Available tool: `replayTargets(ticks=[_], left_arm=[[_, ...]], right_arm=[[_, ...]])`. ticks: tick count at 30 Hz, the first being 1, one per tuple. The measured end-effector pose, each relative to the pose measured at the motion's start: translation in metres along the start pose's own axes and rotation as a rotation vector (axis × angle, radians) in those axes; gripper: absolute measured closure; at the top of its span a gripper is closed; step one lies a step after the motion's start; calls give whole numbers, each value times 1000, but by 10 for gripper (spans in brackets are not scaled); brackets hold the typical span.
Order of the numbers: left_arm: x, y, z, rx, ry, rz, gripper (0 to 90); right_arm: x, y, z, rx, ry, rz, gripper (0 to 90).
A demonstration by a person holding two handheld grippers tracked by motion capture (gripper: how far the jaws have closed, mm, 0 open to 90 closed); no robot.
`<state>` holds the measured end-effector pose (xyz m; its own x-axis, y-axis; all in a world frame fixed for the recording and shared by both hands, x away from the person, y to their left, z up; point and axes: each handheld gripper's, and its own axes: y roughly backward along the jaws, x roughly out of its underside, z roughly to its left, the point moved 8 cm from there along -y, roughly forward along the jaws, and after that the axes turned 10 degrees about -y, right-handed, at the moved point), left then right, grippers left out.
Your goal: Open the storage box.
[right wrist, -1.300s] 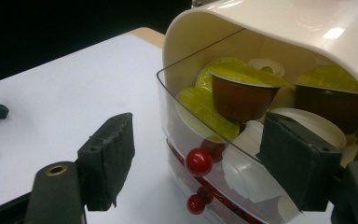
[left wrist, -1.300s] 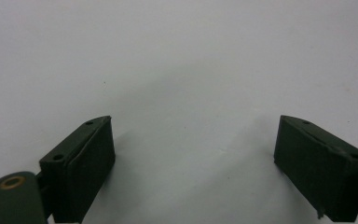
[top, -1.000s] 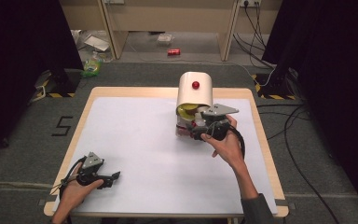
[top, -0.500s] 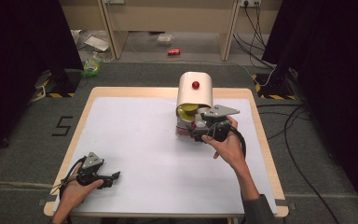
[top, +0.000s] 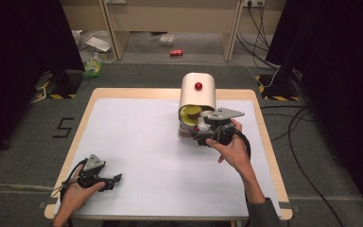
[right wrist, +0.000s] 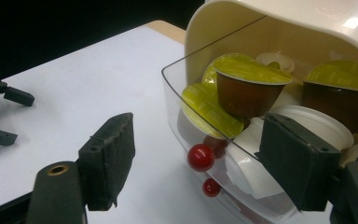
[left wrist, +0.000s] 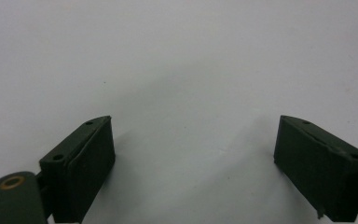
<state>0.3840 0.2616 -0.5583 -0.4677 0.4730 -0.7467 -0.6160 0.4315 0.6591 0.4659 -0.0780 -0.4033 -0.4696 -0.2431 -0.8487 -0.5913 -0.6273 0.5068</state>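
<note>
Standing at the near side of the worktop (top: 137, 142), I see the person's right hand (top: 234, 150) holding the right tool (right wrist: 200, 161) up against a cream capsule dispenser (top: 197, 92) that sits toward the far right of the white surface. The dispenser has a rounded cream hood with a red knob (top: 198, 86) on top, and below it a clear plastic drawer (right wrist: 179, 93) stands pulled out toward the tool. Inside the drawer lie coffee capsules: a brown one with a yellow-green foil lid (right wrist: 249, 86) sits uppermost, another brown capsule (right wrist: 338, 93) lies to its right in the right gripper view, and white capsules (right wrist: 307, 123) rest beneath them. A small red knob (right wrist: 201, 157) sticks out from the drawer's clear front wall. The right tool's jaws stand apart, one outside the drawer's front and one over the white capsules inside, with the clear wall between them; the pads are not pressing on anything, so the tool is released. The left hand (top: 75, 194) rests at the near left corner of the worktop, well apart from the dispenser, and the left tool (left wrist: 193, 163) lies low over the bare white surface with its jaws spread wide and nothing between them.
</note>
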Motion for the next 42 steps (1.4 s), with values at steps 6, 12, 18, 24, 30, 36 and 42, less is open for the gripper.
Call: replayTargets(ticks=[6, 12, 18, 24, 30, 36, 42], left_arm=[[0, 0, 0, 0, 0, 0, 116], [0, 0, 0, 0, 0, -1, 116], [0, 0, 0, 0, 0, 0, 117], [0, 0, 0, 0, 0, -1, 117], [0, 0, 0, 1, -2, 0, 116], [0, 0, 0, 1, -1, 0, 117], [0, 0, 0, 1, -1, 0, 117]], right_arm=[[1, 2, 2, -2, 3, 9, 272], [3, 2, 3, -3, 8, 14, 272], [3, 3, 4, -4, 7, 16, 272], [5, 4, 5, -4, 16, 23, 272], [6, 5, 7, -4, 17, 29, 273], [8, 7, 8, -6, 20, 36, 277], [9, 8, 9, -8, 23, 36, 277]])
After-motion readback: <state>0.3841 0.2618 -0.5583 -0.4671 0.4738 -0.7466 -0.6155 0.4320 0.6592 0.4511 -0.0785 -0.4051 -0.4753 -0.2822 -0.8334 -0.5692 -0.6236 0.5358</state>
